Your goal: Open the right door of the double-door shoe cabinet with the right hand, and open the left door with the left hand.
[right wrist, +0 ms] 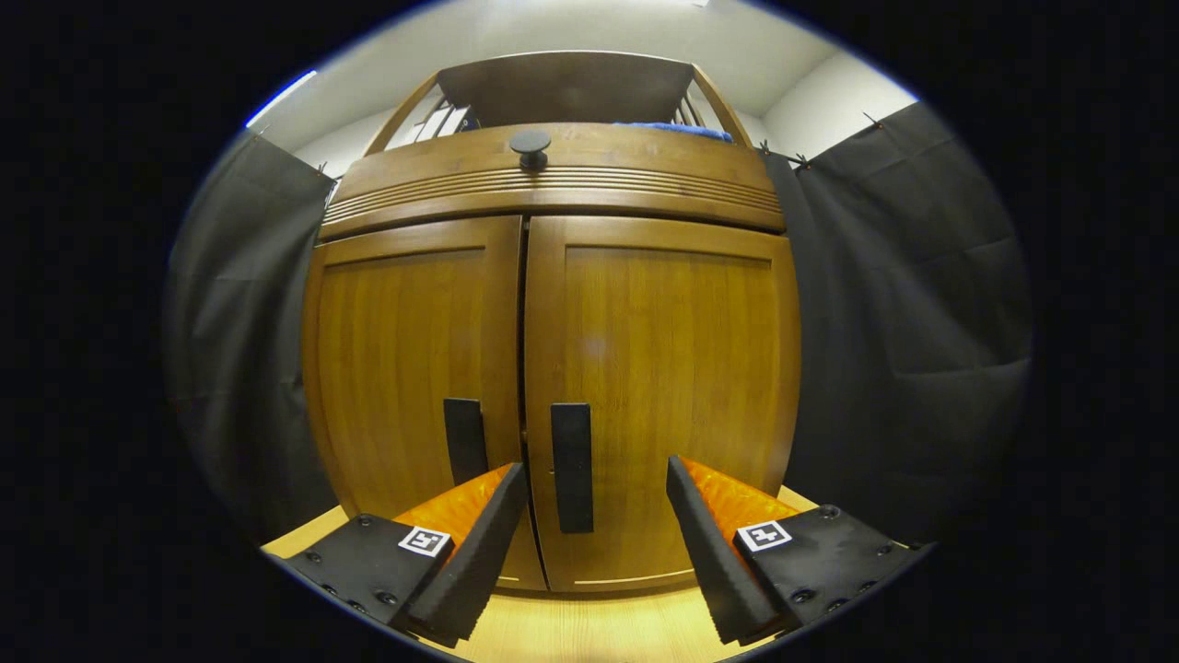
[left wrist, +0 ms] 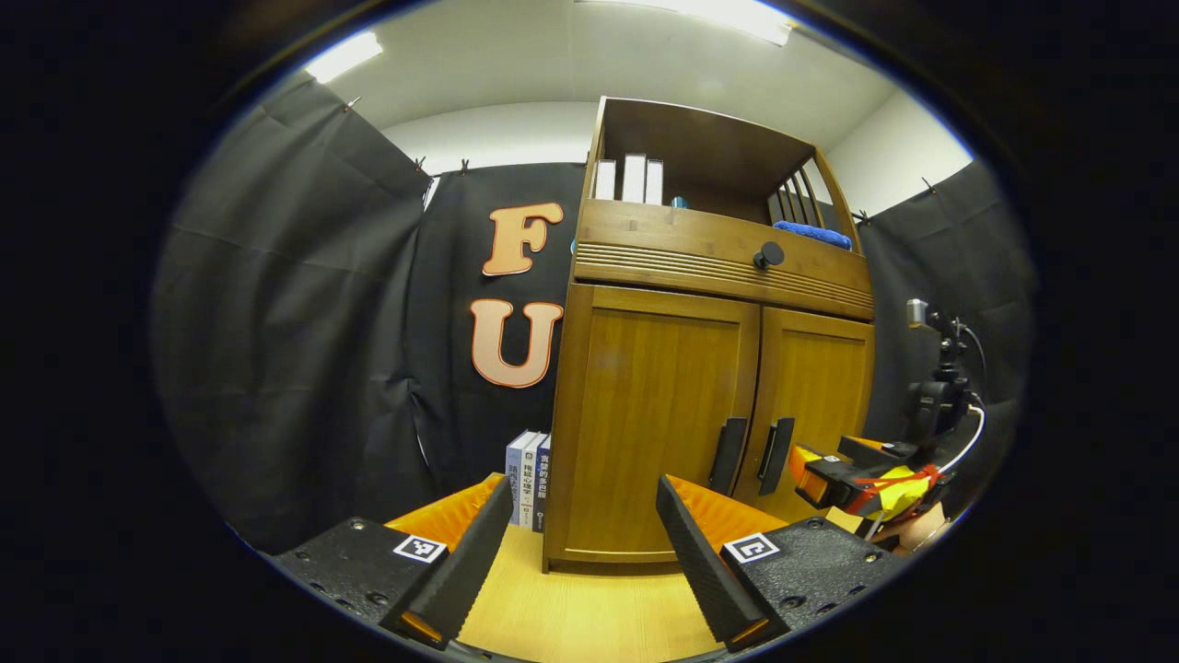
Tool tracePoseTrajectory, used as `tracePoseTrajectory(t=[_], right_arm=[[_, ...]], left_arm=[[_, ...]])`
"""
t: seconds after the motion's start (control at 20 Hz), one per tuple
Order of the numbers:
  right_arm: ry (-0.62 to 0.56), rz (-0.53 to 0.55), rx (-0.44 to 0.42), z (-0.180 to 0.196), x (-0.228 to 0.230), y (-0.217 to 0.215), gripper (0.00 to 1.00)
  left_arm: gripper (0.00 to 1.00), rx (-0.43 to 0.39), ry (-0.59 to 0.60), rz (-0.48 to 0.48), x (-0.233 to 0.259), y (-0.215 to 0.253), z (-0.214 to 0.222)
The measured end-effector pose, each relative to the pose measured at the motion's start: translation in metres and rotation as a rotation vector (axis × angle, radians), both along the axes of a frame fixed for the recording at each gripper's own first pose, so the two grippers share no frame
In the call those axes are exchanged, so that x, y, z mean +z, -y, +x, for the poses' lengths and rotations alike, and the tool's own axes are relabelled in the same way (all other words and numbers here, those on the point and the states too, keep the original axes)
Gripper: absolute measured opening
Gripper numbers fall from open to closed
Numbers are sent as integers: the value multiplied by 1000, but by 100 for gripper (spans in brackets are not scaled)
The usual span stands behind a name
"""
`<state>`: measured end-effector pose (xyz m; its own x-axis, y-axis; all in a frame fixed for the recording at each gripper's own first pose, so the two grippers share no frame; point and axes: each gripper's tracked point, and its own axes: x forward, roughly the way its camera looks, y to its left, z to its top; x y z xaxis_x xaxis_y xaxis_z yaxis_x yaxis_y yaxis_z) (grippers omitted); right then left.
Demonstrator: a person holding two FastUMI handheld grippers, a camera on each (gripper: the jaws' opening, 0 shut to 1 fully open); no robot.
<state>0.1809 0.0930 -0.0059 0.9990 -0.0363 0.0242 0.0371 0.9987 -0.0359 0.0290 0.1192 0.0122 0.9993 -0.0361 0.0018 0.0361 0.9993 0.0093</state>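
The shoe cabinet [right wrist: 553,276] stands on the table [right wrist: 571,635] with two doors closed, each with one handle. The right gripper [right wrist: 597,516] is spread apart around the right door handle [right wrist: 572,465], not clamping. The left gripper [left wrist: 576,543] is spread apart, holding nothing.

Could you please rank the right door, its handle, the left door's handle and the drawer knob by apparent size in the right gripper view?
1. right door
2. right door's handle
3. left door's handle, partly hidden behind the claw, so unsure
4. drawer knob
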Motion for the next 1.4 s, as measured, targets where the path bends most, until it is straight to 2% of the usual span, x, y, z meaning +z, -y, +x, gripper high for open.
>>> tracePoseTrajectory(t=[0.05,0.1,0.2,0.25,0.3,0.35,0.55,0.7,0.85,1.1,1.25,1.3,1.35,1.4], right_arm=[[-7,1,-1,9,-4,-1,100],[-12,-1,-4,16,-5,-1,94],[-20,-2,-8,27,-9,-2,100],[-29,0,-10,35,-11,-3,100],[-39,3,-10,41,-14,-4,96],[-49,8,-6,45,-17,-5,87],[-81,12,-1,62,-28,-6,80],[-93,1,-2,75,-34,-8,63],[-104,1,11,83,-39,-11,63],[-113,15,10,89,-41,-13,39],[-120,21,21,89,-41,-12,40],[-120,25,24,88,-41,-12,41],[-122,27,30,86,-41,-12,37],[-123,27,37,84,-41,-12,43]], left_arm=[[95,-1,-2,0,0,-2,1],[95,-1,-3,1,-1,-3,1],[95,2,-6,0,-3,-8,2],[92,5,-8,-1,-4,-10,3],[92,8,-10,-3,-5,-12,3],[95,11,-12,-4,-6,-14,2],[93,23,-22,-2,-10,-22,3],[95,27,-28,-3,-12,-25,3],[95,29,-29,3,-12,-27,3],[95,43,-27,1,-11,-34,3],[95,43,-26,-4,-10,-33,3],[92,40,-25,-6,-9,-33,3],[95,36,-23,-7,-9,-32,3],[95,33,-20,-8,-7,-31,3]])
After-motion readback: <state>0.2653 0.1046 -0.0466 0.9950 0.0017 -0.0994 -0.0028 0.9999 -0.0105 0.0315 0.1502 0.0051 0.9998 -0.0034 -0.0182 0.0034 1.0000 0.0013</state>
